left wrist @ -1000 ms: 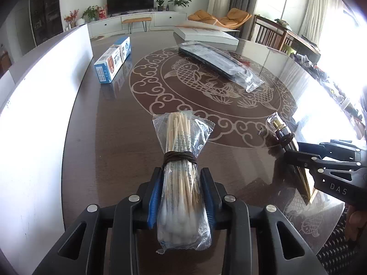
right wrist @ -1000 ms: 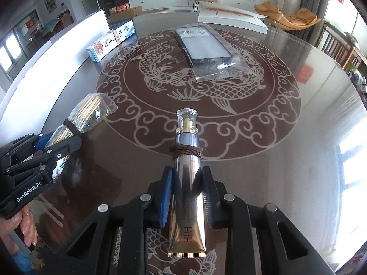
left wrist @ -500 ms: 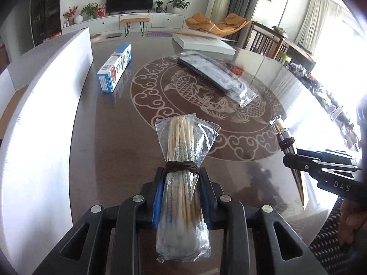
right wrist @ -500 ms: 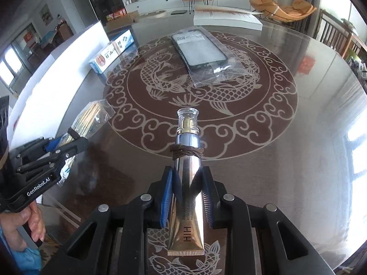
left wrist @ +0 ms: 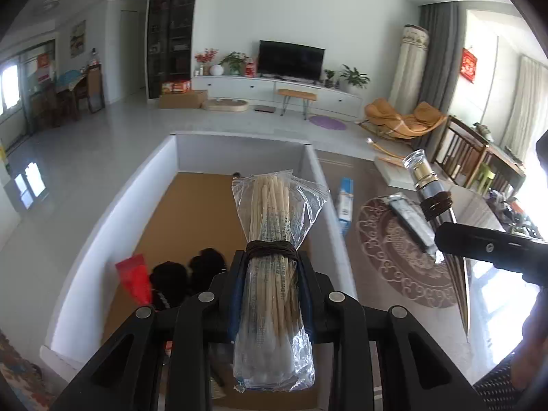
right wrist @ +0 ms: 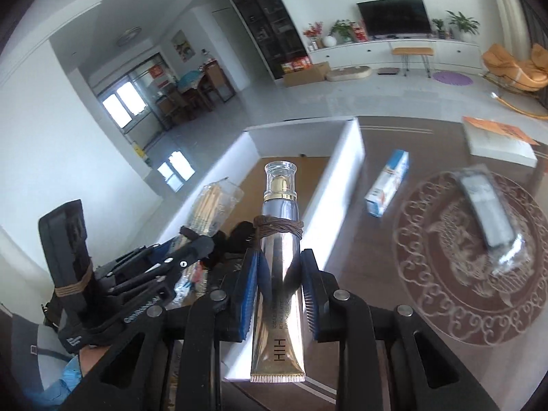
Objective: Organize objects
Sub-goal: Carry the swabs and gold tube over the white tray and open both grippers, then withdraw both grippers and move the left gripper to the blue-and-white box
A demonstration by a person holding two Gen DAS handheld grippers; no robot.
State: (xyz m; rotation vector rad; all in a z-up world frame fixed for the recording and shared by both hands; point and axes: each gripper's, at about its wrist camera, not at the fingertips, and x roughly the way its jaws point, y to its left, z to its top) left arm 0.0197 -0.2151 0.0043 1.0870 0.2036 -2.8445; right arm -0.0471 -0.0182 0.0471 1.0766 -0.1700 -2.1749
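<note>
My left gripper [left wrist: 270, 291] is shut on a clear bag of cotton swabs [left wrist: 272, 267], bound with a brown band, and holds it above a white-walled box [left wrist: 318, 185] with a brown floor. My right gripper [right wrist: 279, 294] is shut on a silver cosmetic tube [right wrist: 279, 274] with a clear cap, held above the box's right wall [right wrist: 339, 178]. The tube also shows at the right of the left wrist view [left wrist: 435, 212]. The left gripper and swabs show in the right wrist view [right wrist: 205, 212].
Inside the box lie black items [left wrist: 191, 270] and a red packet [left wrist: 135, 277]. On the dark patterned table [right wrist: 394, 246] lie a blue-white carton [right wrist: 388, 188], a bagged dark item [right wrist: 486, 212] and a flat white box [right wrist: 496, 140].
Both grippers have lifted and swung left, from over the table to over the white box, each still holding its object. The box interior has come into view.
</note>
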